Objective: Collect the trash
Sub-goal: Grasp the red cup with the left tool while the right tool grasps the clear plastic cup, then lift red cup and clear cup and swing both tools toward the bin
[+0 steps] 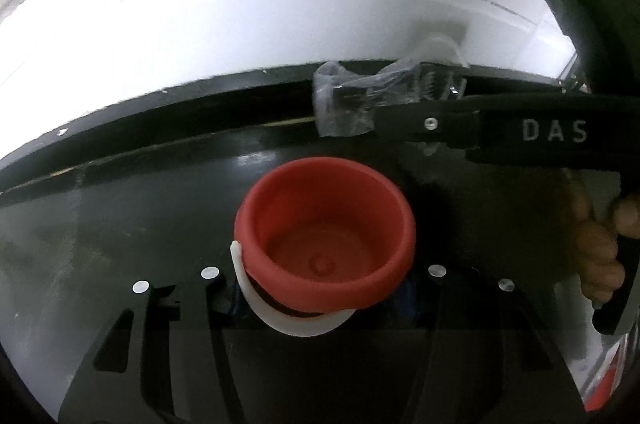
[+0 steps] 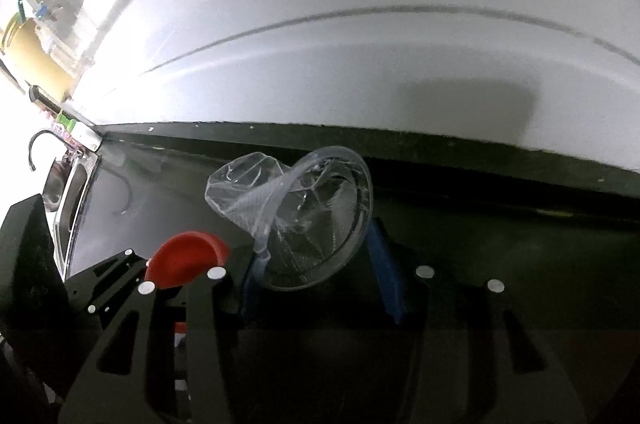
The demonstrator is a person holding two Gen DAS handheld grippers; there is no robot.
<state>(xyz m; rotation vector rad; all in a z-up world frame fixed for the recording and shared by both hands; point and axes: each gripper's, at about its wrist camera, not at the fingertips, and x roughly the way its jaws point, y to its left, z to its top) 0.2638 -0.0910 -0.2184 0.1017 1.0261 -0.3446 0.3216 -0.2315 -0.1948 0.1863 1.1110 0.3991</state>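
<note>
left gripper (image 1: 320,304) clamps red bucket (image 1: 324,236) at 6 o'clock. right gripper (image 2: 316,276) pinches crushed clear plastic cup (image 2: 296,216), dead centre, above dark counter (image 2: 500,224); sink (image 2: 76,191) at 9 o'clock.

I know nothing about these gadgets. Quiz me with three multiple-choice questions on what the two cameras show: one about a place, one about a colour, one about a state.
1. Where is the sink?
A. Far left of the right wrist view
B. Under the bucket
C. On the wall

2. What colour is the small bucket?
A. Blue
B. Red
C. Yellow

3. What state is the clear plastic cup in?
A. Standing upright, whole
B. Crushed, clamped in the right gripper
C. Lying inside the bucket

Answers:
1. A, its metal rim and faucet sit at that view's left edge.
2. B, red with a white handle, at the left gripper.
3. B, it is crumpled between the blue-padded fingers.
</note>
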